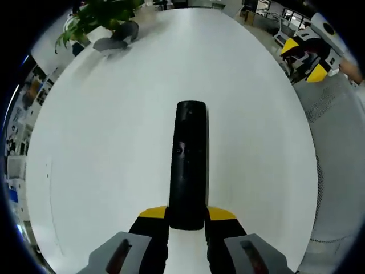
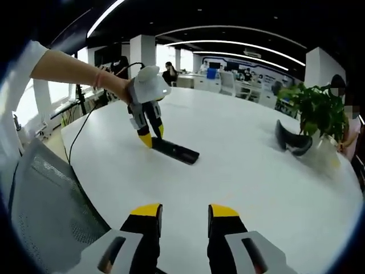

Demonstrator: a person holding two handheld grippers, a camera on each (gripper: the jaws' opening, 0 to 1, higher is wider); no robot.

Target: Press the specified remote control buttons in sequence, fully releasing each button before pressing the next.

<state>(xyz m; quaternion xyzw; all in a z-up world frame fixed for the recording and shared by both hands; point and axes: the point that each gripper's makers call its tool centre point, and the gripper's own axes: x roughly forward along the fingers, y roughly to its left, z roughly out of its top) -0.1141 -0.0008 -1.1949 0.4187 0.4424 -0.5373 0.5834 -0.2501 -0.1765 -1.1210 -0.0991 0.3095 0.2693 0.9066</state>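
Observation:
A long black remote control point(image 1: 190, 165) lies flat on the white table point(image 1: 108, 148), pointing away from me. My left gripper point(image 1: 187, 214) is shut on the remote's near end, with a yellow-tipped finger point(image 1: 153, 213) on each side. In the right gripper view the same remote point(image 2: 175, 151) rests on the table point(image 2: 245, 188), pinched at its left end by the left gripper point(image 2: 149, 136), which a person's arm point(image 2: 74, 68) holds from above. My right gripper point(image 2: 184, 220) hovers open over the table's near edge, well short of the remote, with nothing between its fingers.
A potted plant point(image 2: 313, 108) and a dark curved object point(image 2: 292, 141) stand at the table's far side; the plant point(image 1: 97, 17) and object point(image 1: 117, 37) also appear in the left gripper view. A grey mesh chair point(image 2: 45, 200) sits at the near edge. A cable point(image 2: 85, 123) runs off the table.

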